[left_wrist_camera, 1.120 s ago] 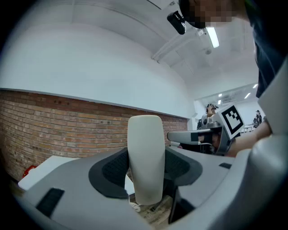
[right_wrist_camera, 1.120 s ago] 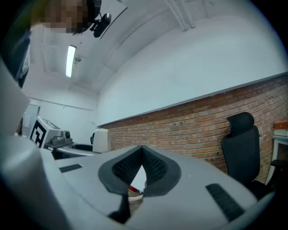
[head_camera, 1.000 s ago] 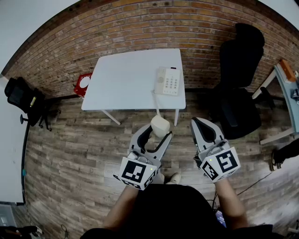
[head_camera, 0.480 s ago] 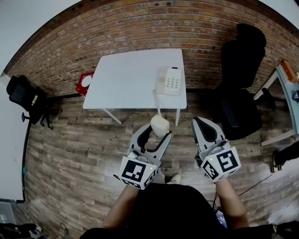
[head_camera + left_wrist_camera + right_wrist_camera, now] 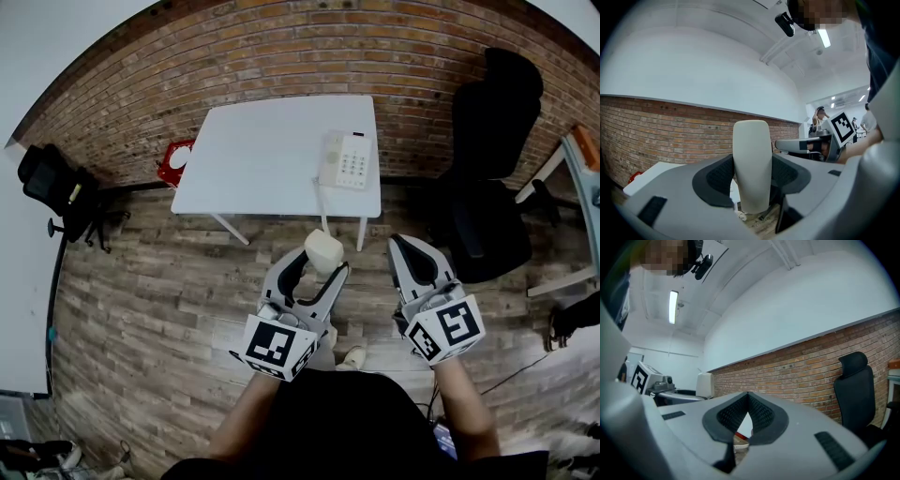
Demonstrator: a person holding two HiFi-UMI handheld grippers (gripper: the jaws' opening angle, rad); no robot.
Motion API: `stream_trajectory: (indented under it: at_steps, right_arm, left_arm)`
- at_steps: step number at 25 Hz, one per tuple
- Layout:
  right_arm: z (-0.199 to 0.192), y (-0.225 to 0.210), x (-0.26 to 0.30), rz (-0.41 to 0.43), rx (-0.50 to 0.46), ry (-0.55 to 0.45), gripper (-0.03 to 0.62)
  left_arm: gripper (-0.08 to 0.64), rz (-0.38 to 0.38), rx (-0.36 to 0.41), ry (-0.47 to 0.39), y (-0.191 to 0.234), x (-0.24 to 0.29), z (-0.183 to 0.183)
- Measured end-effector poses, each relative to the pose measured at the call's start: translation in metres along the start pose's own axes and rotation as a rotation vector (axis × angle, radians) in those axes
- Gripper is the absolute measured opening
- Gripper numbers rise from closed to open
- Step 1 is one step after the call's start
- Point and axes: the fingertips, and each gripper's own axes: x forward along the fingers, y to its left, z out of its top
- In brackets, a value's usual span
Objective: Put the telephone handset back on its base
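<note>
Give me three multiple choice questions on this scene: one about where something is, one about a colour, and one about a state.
1. Where does the telephone base sit?
A. on the floor
B. on the white table
C. on a chair

2. What colour is the handset?
A. cream
B. red
C. black

3. How is the right tool?
A. shut on the handset
B. wide open
C. shut, with nothing in it

Answers:
1. B, as the head view shows it near the table's right edge.
2. A, as the piece clamped in the left tool is cream.
3. C, as the right gripper view shows its jaws meeting at the tips with nothing between them.
</note>
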Motion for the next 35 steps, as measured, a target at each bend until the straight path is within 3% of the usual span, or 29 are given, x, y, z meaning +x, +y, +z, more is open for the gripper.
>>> stream_trajectory:
  at_steps: [35]
  right_arm:
    - [-0.003,-0.071,0.125,-0.058,0.013,0.024,0.012]
  left_arm:
    - [0.250,-0.045,-0.009,-0.001,0.102,0.103,0.010]
